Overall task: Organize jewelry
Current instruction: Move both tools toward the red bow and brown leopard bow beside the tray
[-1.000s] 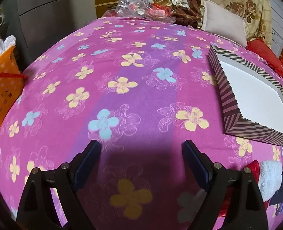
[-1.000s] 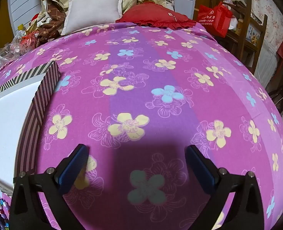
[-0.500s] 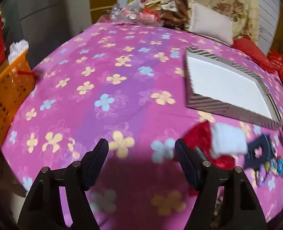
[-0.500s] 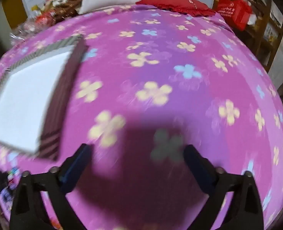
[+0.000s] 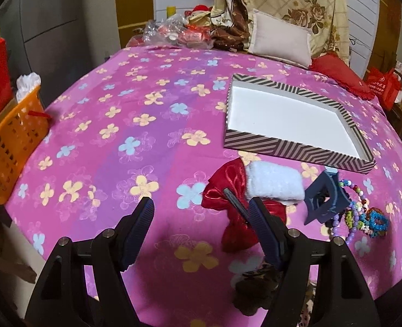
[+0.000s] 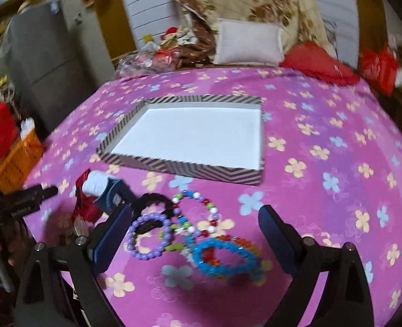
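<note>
both claws (image 5: 201, 212) (image 6: 195, 226) agape above flowered pink bedspread (image 5: 152, 141), orange basket (image 5: 13, 147) alongside

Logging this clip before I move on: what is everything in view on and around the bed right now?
Bedsheet: one, pink with flowers, covers the bed.
Box: one, striped outside, white inside, empty, mid bed.
Bracelets: a tangle of several, purple, blue and mixed beads, near edge, in front of the box.
Hair clip: one, dark blue, left of the bracelets.
Bow: one, red with white fluffy trim, left of the clip.
Pillows: one pale, one red, far end.
Basket: one, orange, off the bed's left side.
Plastic bags: a clear pile, far left corner.
Left gripper: open, above the sheet beside the bow.
Right gripper: open, above the bracelets.
</note>
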`<state>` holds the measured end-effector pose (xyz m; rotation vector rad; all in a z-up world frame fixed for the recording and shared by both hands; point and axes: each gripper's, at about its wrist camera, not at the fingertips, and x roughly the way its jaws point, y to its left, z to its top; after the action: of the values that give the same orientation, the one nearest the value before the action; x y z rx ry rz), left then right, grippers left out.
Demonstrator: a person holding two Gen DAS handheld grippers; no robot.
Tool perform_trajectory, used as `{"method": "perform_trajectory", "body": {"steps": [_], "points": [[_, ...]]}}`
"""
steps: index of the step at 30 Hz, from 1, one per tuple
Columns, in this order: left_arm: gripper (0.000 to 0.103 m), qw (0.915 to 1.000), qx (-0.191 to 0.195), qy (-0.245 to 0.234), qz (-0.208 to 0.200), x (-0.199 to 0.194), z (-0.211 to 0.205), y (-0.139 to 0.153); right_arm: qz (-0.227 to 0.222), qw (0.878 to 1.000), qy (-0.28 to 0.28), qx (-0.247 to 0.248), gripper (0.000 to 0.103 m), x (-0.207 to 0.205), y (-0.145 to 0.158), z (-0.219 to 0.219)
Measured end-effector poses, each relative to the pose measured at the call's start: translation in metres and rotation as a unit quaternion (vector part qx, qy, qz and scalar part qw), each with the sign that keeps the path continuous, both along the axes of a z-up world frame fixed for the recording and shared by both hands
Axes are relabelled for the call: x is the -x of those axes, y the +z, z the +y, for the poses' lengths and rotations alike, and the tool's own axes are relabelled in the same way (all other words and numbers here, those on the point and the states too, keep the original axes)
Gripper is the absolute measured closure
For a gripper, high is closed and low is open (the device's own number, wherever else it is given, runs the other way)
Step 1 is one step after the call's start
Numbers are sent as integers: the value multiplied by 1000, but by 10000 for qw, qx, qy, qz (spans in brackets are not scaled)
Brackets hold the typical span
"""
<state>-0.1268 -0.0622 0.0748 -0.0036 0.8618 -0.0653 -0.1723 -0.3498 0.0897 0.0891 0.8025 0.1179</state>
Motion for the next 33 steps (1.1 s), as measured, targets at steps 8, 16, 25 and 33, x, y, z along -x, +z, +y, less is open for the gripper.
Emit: {"method": "perform_trajectory", "body": {"steps": [8, 16, 25, 33], "points": [[33, 9999, 10, -91, -54, 6, -10, 5, 74, 9991, 408, -56, 7, 12, -5, 40], [33, 10000, -5, -38, -59, 11, -14, 4, 75, 9990, 413, 139, 7, 16, -4, 57], [33, 10000, -55, -46, -51, 11, -13, 3, 114, 9995, 113, 258, 7, 13, -3, 50], [33, 10000, 9, -58, 35, 8, -8, -1, 217, 9990, -2, 380, 7, 10, -8, 51]]}}
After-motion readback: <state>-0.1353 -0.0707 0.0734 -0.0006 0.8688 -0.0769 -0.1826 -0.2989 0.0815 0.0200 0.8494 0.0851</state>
